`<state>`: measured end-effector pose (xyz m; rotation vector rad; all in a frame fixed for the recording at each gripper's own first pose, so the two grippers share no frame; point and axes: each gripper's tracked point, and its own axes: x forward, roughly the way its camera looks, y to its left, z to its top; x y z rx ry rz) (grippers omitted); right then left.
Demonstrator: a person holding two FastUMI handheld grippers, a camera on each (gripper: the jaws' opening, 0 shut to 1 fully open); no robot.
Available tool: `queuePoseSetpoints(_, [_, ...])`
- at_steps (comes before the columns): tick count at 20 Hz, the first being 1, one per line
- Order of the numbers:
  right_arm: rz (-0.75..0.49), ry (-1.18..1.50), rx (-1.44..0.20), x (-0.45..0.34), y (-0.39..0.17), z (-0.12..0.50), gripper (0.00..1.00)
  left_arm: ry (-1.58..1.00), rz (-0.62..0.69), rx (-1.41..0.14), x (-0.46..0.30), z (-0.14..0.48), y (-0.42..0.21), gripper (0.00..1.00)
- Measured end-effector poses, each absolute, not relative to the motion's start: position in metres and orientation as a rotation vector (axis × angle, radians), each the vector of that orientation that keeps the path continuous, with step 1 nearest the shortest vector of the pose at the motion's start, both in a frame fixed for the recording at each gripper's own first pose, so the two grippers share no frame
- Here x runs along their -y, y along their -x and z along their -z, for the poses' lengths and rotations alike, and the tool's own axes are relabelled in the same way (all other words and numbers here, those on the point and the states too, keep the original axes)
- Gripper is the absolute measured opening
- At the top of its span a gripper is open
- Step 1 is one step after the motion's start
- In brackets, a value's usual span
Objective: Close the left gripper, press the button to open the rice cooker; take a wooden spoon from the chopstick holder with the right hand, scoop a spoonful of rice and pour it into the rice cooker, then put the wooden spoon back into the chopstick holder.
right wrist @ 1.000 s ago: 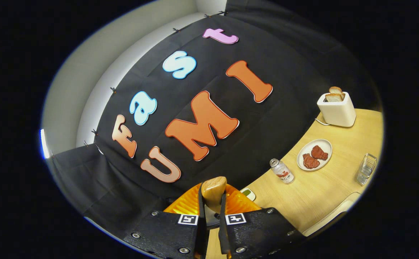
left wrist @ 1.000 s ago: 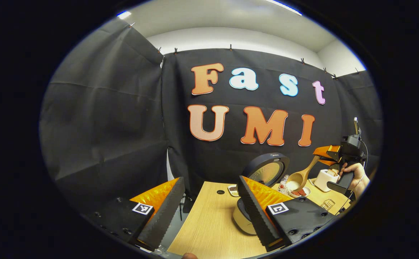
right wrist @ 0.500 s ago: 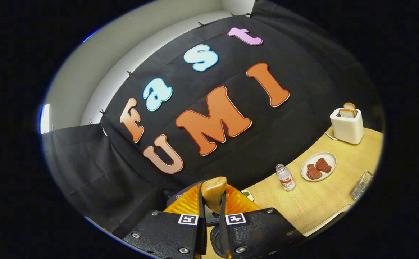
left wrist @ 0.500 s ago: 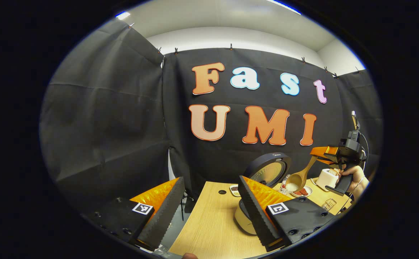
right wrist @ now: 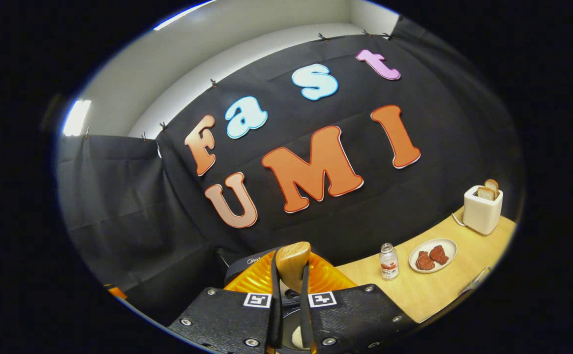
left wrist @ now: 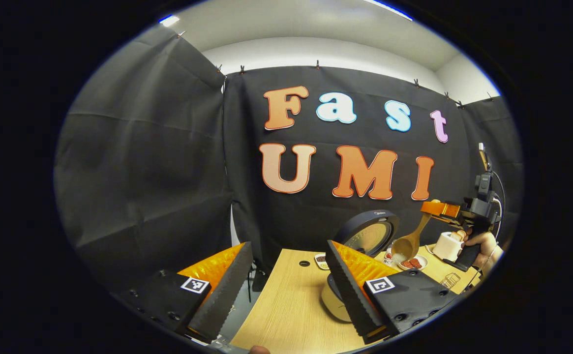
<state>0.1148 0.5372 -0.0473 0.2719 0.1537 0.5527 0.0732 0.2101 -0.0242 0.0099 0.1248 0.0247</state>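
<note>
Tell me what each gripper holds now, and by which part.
The right gripper holds the wooden spoon by its handle end. The left gripper holds nothing.

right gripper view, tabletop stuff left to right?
wooden spoon handle between the right gripper fingers → bottle → plate of meat → toaster with bread

Left gripper view: low at table's (left wrist: 291, 305) near left edge, level, facing far wall. Right gripper view: higher, rolled, facing wall from right. Shared: cooker (left wrist: 367, 236) (right wrist: 247, 260), bottle (right wrist: 388, 261), plate (right wrist: 433, 255), toaster (left wrist: 447, 246) (right wrist: 482, 209).
</note>
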Motion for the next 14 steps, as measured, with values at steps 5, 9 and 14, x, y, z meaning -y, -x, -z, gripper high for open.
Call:
queuePoseSetpoints(5, [-0.611, -0.158, -0.116, -0.555, -0.105, 0.051, 0.13, -0.015, -0.021, -0.119, -0.207, 0.020, -0.077, 1.00])
queuePoseSetpoints(9, [-0.665, -0.081, -0.096, -0.566, -0.097, 0.056, 0.13, -0.018, -0.024, -0.103, -0.207, 0.015, -0.077, 1.00])
queuePoseSetpoints(14, [-0.705, -0.052, -0.098, -0.570, -0.092, 0.066, 0.13, 0.014, -0.023, -0.102, -0.206, 0.012, -0.074, 0.99])
